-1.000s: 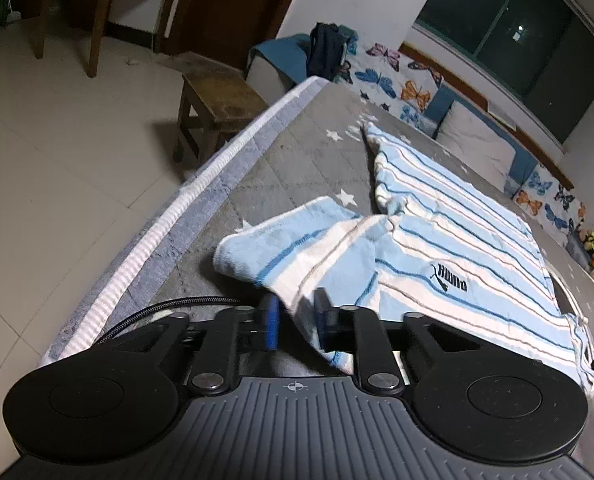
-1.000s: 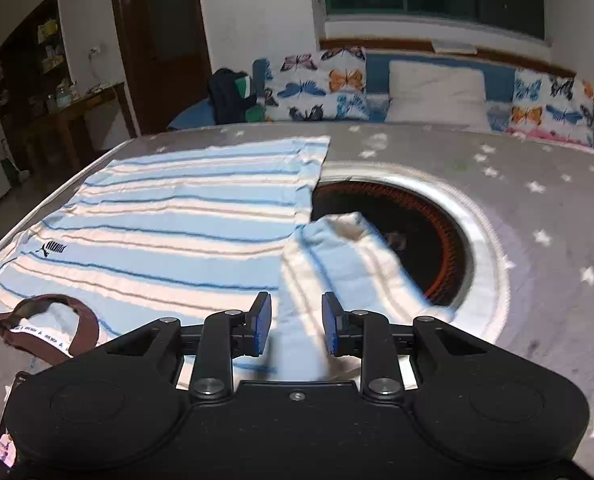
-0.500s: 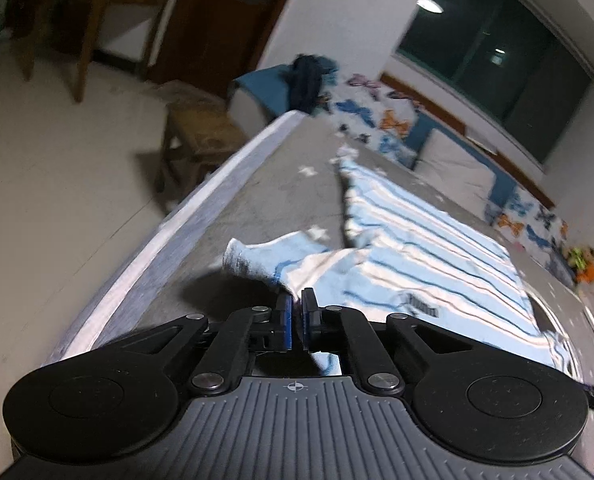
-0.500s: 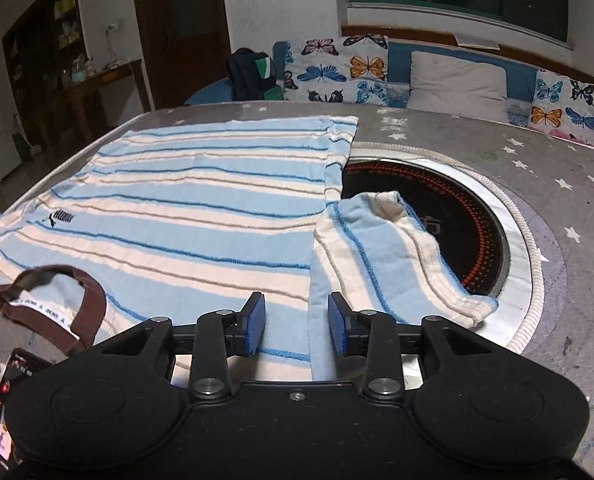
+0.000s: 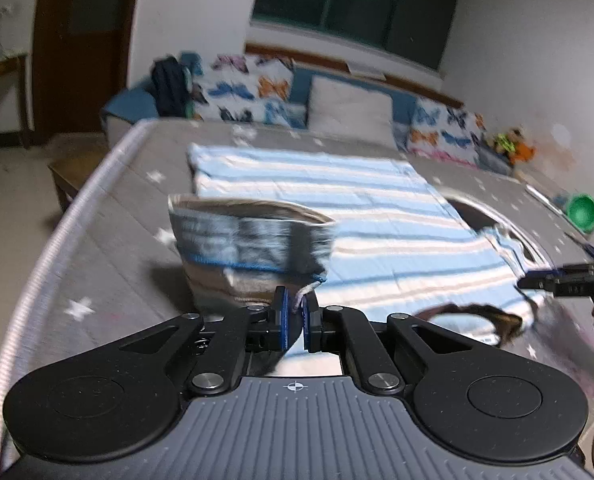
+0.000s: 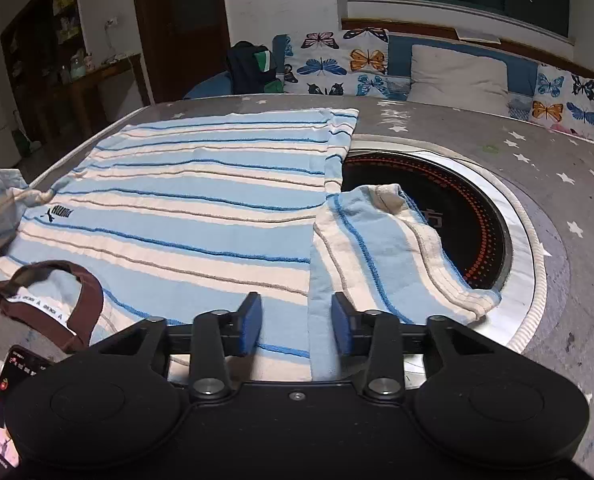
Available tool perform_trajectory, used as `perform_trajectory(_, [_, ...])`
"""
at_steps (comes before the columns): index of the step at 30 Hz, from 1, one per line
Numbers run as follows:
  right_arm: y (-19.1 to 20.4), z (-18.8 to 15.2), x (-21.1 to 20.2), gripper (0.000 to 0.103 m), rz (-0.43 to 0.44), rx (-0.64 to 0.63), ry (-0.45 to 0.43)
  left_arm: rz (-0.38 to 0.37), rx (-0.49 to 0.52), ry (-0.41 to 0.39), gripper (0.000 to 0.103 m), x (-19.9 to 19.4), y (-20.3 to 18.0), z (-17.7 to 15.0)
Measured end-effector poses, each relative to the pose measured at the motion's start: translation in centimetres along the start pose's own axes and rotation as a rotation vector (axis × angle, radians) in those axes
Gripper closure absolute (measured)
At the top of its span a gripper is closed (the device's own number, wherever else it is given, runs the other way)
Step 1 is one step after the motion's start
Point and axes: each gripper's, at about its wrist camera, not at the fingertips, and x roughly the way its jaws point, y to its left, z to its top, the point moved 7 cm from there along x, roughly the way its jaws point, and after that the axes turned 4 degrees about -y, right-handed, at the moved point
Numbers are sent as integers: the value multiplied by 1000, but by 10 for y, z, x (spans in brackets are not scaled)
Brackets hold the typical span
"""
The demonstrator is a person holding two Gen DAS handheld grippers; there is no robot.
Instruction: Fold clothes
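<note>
A light blue and white striped T-shirt (image 6: 201,200) with a brown collar (image 6: 49,292) lies flat on the grey star-patterned table (image 6: 537,168). My left gripper (image 5: 295,310) is shut on the shirt's left sleeve (image 5: 249,240) and holds it lifted above the table. My right gripper (image 6: 297,322) is open just above the right shoulder seam, beside the right sleeve (image 6: 385,248), which lies over the round black hotplate (image 6: 457,216). The right gripper also shows in the left wrist view (image 5: 537,280). The shirt body shows in the left wrist view (image 5: 357,216).
A phone (image 6: 5,408) lies at the table's near left corner. A sofa with butterfly cushions (image 6: 377,68) stands behind the table. A green bowl (image 5: 583,212) sits at the far right. A wooden stool (image 5: 73,168) stands left of the table edge.
My left gripper closed on the left sleeve, lifted it and swung it right, toward the shirt body. My right gripper stayed open and drew back a little along the right sleeve.
</note>
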Motion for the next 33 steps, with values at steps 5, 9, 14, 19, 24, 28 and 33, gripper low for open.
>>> perform_trajectory(5, [-9,3,-7,58,-15,33,-16,-54,33,50,97,18,-11,-11])
perform_trajectory(9, [-23,5,-15,58,-42,86,-39,-78,58,82,97,21,-19,-19])
perform_trajectory(14, [-43,4,-20,56,-90,158,-48,-95,71,105,95,22,-20,-24])
perform_trajectory(19, [-59,-1,-22,55,-124,237,-56,-93,62,112,79,18,-18,-25])
perform_trajectory(24, [-70,-5,-21,55,-155,277,-57,-86,63,102,78,13,-17,-22])
perform_trajectory(28, [-82,-10,-20,54,-188,314,-62,-74,57,87,72,9,-15,-19])
perform_trajectory(33, [-85,-10,-12,55,-178,331,-64,-54,45,79,70,5,-9,-16])
